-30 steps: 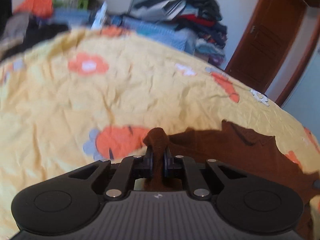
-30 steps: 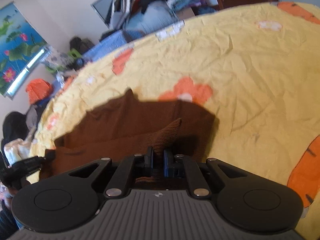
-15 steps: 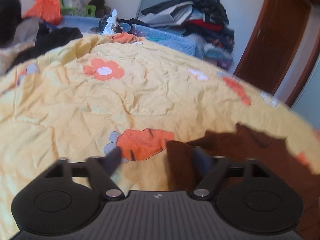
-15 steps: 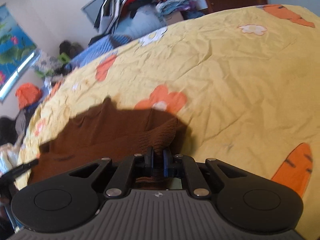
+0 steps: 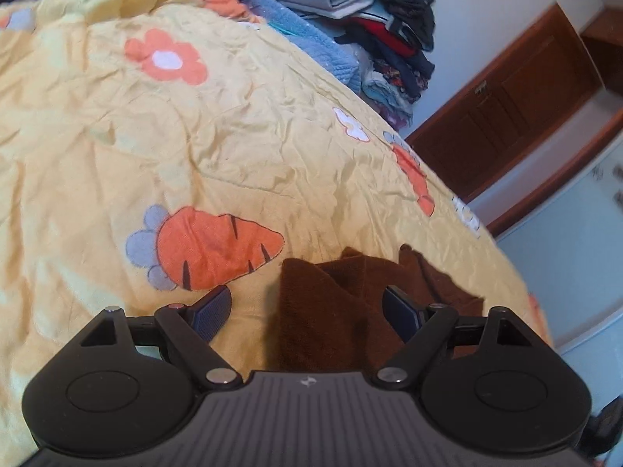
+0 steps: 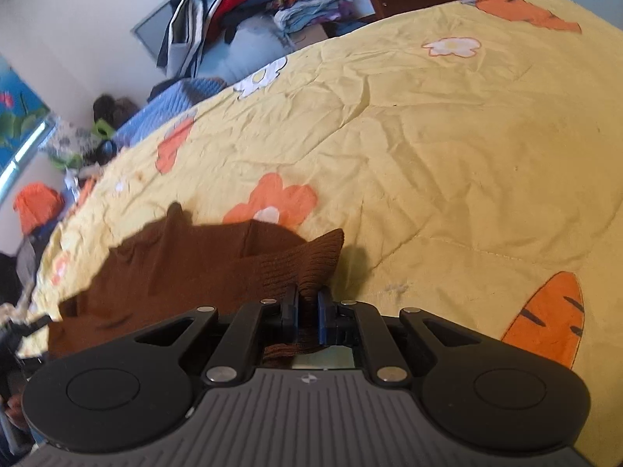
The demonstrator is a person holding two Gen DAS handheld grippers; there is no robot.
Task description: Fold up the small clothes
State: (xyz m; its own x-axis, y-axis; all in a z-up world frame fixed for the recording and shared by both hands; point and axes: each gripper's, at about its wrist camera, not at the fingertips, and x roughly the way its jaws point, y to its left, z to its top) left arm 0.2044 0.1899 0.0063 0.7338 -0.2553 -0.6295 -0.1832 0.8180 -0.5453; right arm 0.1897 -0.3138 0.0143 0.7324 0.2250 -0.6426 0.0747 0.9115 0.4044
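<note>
A brown knit garment (image 5: 323, 311) lies partly folded on the yellow carrot-print bedspread (image 5: 194, 136). My left gripper (image 5: 307, 307) is open, its fingers spread on either side of the garment's near left end, holding nothing. In the right wrist view my right gripper (image 6: 307, 305) is shut on the ribbed edge of the same brown garment (image 6: 187, 264), which spreads away to the left over the bedspread (image 6: 447, 155).
A tall pile of clothes (image 5: 370, 31) and a blue blanket stand past the far edge of the bed. A wooden door (image 5: 514, 109) is at the right. The pile also shows in the right wrist view (image 6: 241, 7), with clutter at the left.
My left gripper has opened and let go of the brown garment, which now lies on the bed. My right gripper stays shut on its edge and has shifted slightly.
</note>
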